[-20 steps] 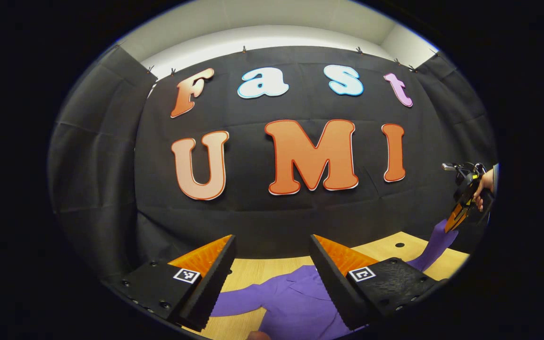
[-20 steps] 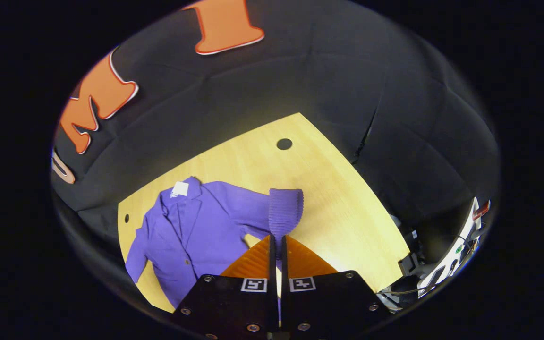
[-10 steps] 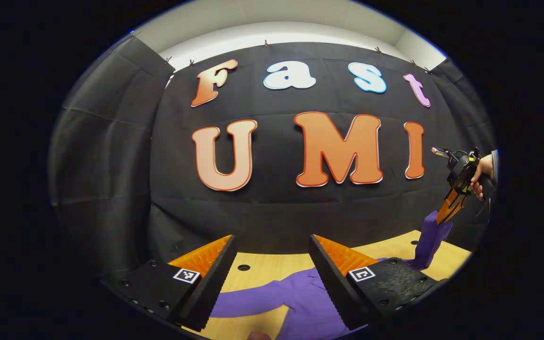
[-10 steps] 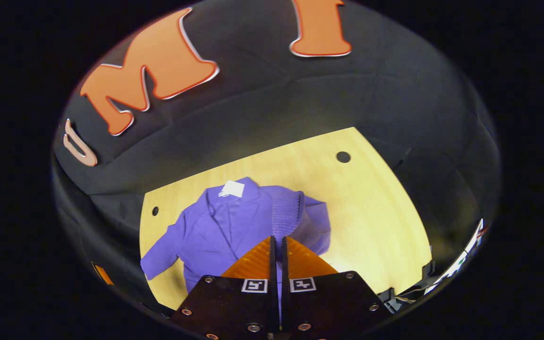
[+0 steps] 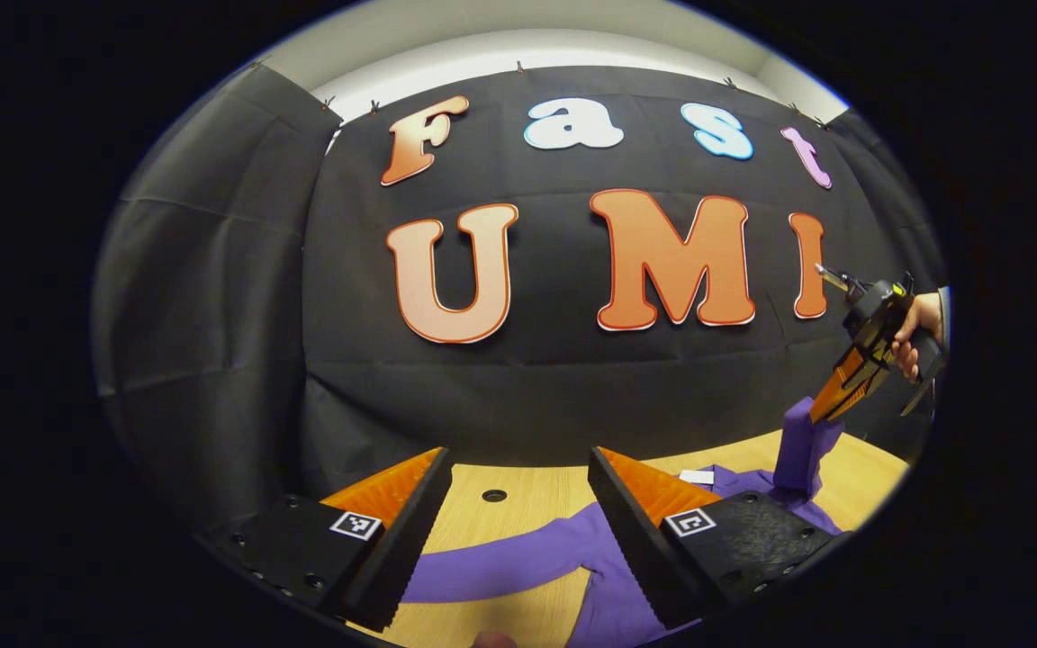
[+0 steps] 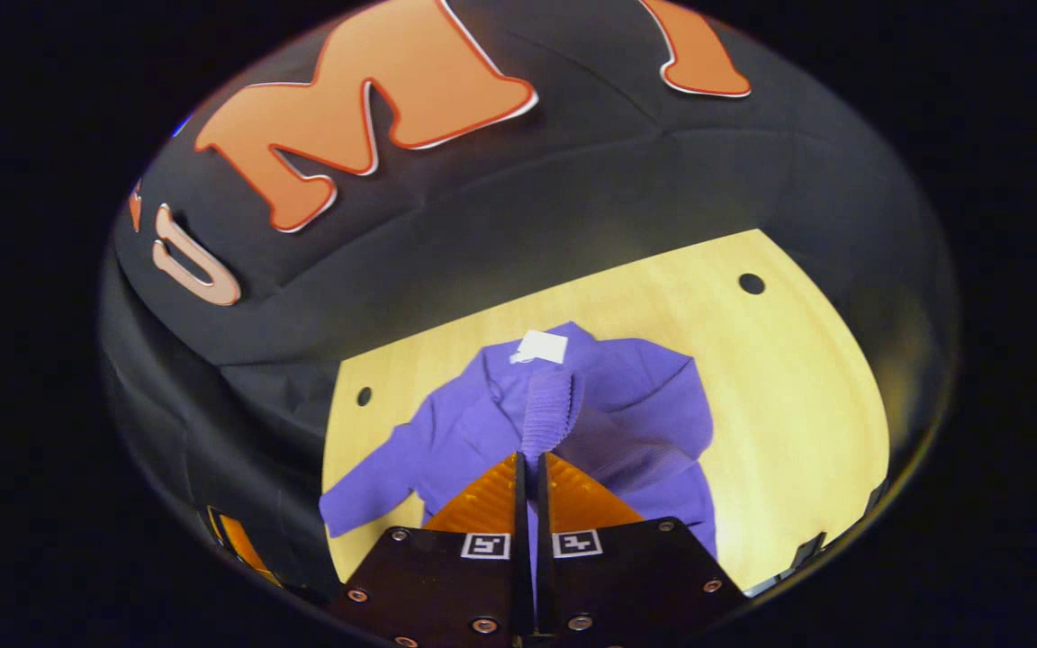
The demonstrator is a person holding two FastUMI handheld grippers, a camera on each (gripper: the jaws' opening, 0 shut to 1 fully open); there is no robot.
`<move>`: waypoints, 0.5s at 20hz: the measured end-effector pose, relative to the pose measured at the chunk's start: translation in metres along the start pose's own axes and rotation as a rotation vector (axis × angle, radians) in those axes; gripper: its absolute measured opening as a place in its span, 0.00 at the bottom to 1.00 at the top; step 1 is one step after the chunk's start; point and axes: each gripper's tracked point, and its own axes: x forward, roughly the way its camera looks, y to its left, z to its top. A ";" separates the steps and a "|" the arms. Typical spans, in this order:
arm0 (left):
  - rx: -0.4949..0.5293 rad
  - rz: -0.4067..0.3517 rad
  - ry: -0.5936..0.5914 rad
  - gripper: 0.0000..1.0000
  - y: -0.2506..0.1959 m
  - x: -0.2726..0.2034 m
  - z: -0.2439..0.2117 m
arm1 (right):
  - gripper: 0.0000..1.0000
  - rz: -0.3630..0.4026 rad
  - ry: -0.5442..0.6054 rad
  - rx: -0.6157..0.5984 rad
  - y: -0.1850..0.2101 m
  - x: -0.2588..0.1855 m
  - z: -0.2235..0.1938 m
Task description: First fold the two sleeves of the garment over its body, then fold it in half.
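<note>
STEP: first sleeve fold | right gripper [image 6: 527, 468] pinching sleeve cuff [image 6: 553, 409] above garment [image 6: 644, 396] body | left gripper [image 5: 518, 504] spread, idle | NEXT: lower, release cuff on body.

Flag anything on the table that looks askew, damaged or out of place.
Nothing stands out. The purple jacket lies flat on the wooden table, one sleeve lifted over its body by the shut right tongs; the left tongs hover open.

Purple jacket [image 6: 482, 423] flat on table, one sleeve [image 6: 550, 414] lifted over body
</note>
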 end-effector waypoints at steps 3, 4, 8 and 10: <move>0.002 -0.010 0.014 0.98 0.000 0.001 -0.006 | 0.02 0.025 0.008 -0.008 0.013 0.008 -0.009; 0.001 -0.011 0.017 0.98 0.000 0.002 -0.006 | 0.02 0.033 0.017 -0.011 0.017 0.010 -0.013; 0.004 -0.012 0.032 0.98 0.001 0.004 -0.012 | 0.02 0.076 0.010 0.010 0.035 0.024 -0.017; 0.009 -0.004 0.040 0.98 0.005 0.004 -0.015 | 0.02 0.099 0.022 0.019 0.047 0.031 -0.023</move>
